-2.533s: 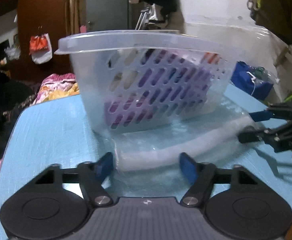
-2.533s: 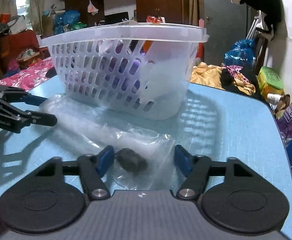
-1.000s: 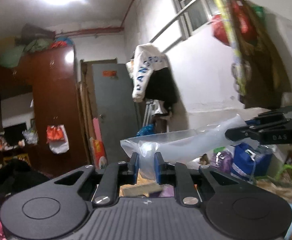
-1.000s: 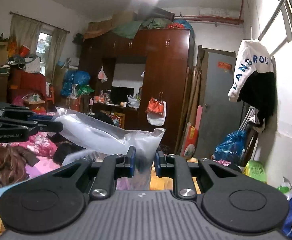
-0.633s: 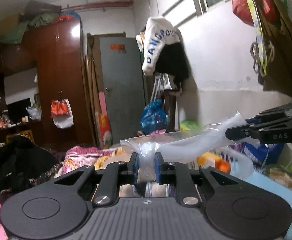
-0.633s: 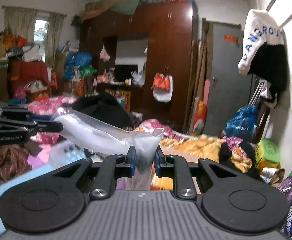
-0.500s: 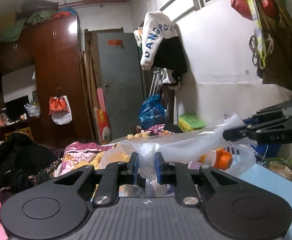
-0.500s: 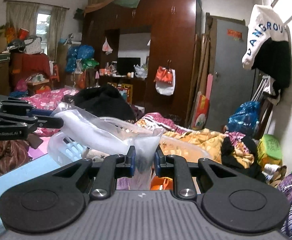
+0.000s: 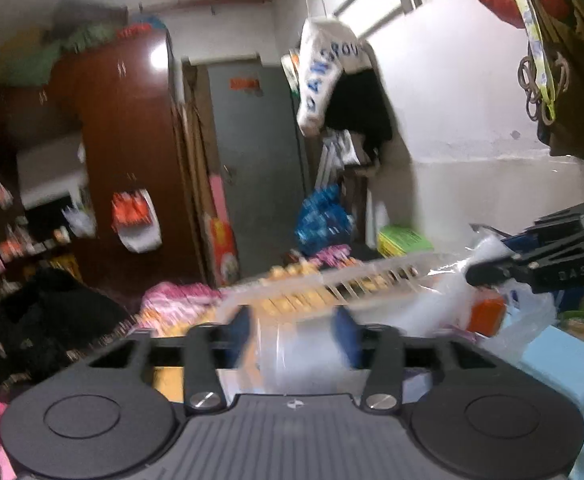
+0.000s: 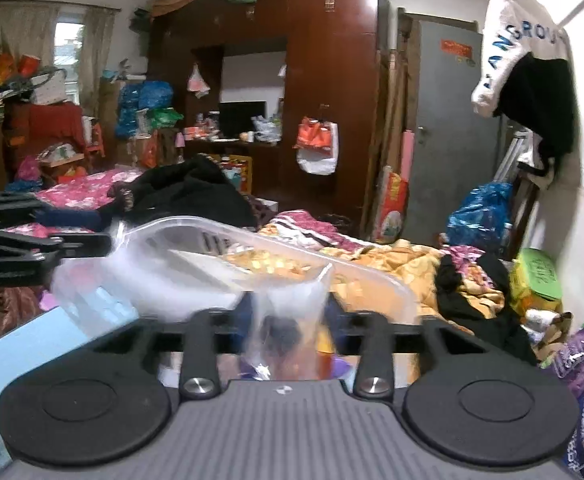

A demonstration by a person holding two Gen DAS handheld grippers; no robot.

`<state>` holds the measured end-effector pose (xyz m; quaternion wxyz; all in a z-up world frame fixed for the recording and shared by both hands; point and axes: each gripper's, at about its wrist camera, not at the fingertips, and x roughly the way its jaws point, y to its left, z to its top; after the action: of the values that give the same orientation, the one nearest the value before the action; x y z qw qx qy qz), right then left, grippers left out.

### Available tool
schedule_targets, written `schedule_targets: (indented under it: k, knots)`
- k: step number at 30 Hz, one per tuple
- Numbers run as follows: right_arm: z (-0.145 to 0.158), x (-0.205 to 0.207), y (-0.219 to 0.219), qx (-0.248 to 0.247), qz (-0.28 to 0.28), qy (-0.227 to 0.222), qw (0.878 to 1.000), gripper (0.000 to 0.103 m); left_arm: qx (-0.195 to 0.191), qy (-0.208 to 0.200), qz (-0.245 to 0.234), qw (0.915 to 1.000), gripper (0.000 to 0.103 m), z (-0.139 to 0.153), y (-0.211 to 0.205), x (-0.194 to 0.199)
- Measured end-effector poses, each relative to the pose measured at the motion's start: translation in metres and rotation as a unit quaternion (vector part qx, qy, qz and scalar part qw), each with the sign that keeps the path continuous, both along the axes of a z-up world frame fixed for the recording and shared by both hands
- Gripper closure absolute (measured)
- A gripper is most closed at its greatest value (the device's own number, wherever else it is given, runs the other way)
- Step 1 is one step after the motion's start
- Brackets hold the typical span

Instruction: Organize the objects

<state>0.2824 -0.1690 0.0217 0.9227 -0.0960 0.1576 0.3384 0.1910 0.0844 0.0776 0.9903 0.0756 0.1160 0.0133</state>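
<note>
A clear plastic bag (image 9: pixel 292 356) with a dark lump inside (image 10: pixel 282 330) hangs between my two grippers over the clear perforated basket (image 9: pixel 356 280). My left gripper (image 9: pixel 292 330) has its blue fingers apart, with the bag loose between them. My right gripper (image 10: pixel 286 312) also has its fingers apart around the bag (image 10: pixel 288 312). The basket rim (image 10: pixel 220 228) lies just ahead and below. Each gripper shows at the edge of the other's view, the right one (image 9: pixel 532 268) and the left one (image 10: pixel 32 248).
The light blue table (image 9: pixel 564 364) lies under the basket, and it also shows at the left of the right wrist view (image 10: pixel 20 344). An orange-capped item (image 9: pixel 486 314) sits in the basket. A cluttered bed (image 10: pixel 372 256), a brown wardrobe (image 10: pixel 324 80) and a grey door (image 9: pixel 256 160) stand behind.
Both grippers have gone from shut on the bag's ends to open. The bag has sagged down toward the basket. Both views have tilted down slightly.
</note>
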Motion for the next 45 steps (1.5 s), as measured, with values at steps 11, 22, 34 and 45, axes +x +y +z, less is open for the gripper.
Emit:
schedule_targets:
  k: [11,22,34,45]
  knots:
    - [0.012,-0.023,-0.04,0.036,-0.064,0.004,0.997,0.0,-0.063,-0.06,-0.001,0.9962,0.002,0.002,0.006,-0.041]
    - [0.011,-0.108,-0.054,0.07,-0.085,0.003,0.994,0.0,-0.061,-0.025,0.008,0.9978,0.001,-0.005,-0.021,-0.093]
    - [0.003,-0.143,-0.075,0.083,-0.043,0.025,0.995,0.0,-0.06,-0.033,-0.003,0.9977,0.001,0.007,-0.061,-0.157]
    - [-0.006,-0.151,-0.066,0.076,-0.049,0.026,0.996,0.0,-0.063,0.006,-0.008,0.998,0.001,-0.01,-0.062,-0.139]
